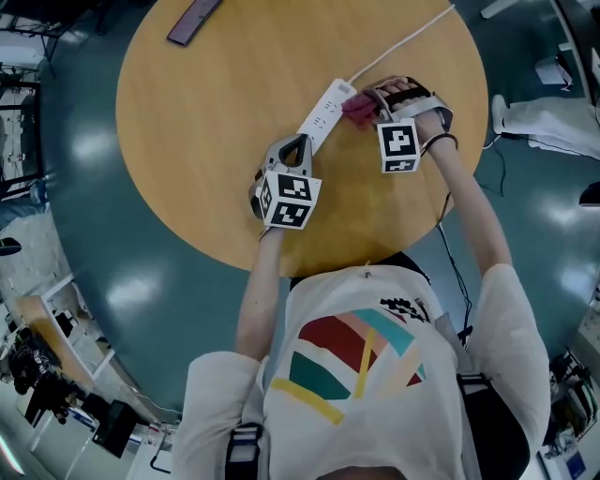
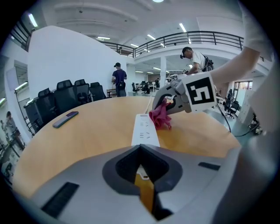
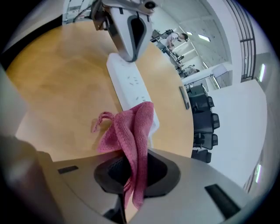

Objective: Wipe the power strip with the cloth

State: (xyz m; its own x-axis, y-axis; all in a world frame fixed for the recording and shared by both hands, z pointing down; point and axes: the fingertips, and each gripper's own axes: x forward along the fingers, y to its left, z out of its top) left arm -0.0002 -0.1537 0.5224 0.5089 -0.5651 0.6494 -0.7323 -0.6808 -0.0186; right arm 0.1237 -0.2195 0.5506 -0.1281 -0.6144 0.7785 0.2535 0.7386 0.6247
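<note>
A: Starting from the round wooden table [image 1: 234, 94], where does the task's thing lie?

B: The white power strip [image 1: 323, 114] lies flat near the table's middle, between the two grippers. Its cord [image 1: 403, 42] runs off toward the far edge. Something dark and flat, probably a phone [image 1: 192, 19], sits well apart from it.

A: How would the strip handle?

B: It looks like a stiff, light plastic bar with a smooth top, so it would likely slide under a wiping stroke unless it is pinned. The end away from the cord is the sensible place to steady it. The left gripper [image 1: 293, 142] is at exactly that end, with its jaws together and nothing between them. Whether the tip actually presses on the strip, the views don't settle.

A: And the right gripper [image 3: 131, 175]?

B: Its jaws pinch the pink cloth [image 3: 129, 131] by a bunched fold. The rest of the cloth spills out in front and drapes onto the strip's cord end.

A: How would the cloth behave?

B: It is soft, limp and nearly weightless, a knit that looks a bit grippy. It will fold and trail rather than push flat, so the person would probably need to press the hanging part down onto the strip's top and drag it along the length. A hold near the cloth's edge leaves plenty free to wipe with, though a loose tail could snag on the sockets.
</note>
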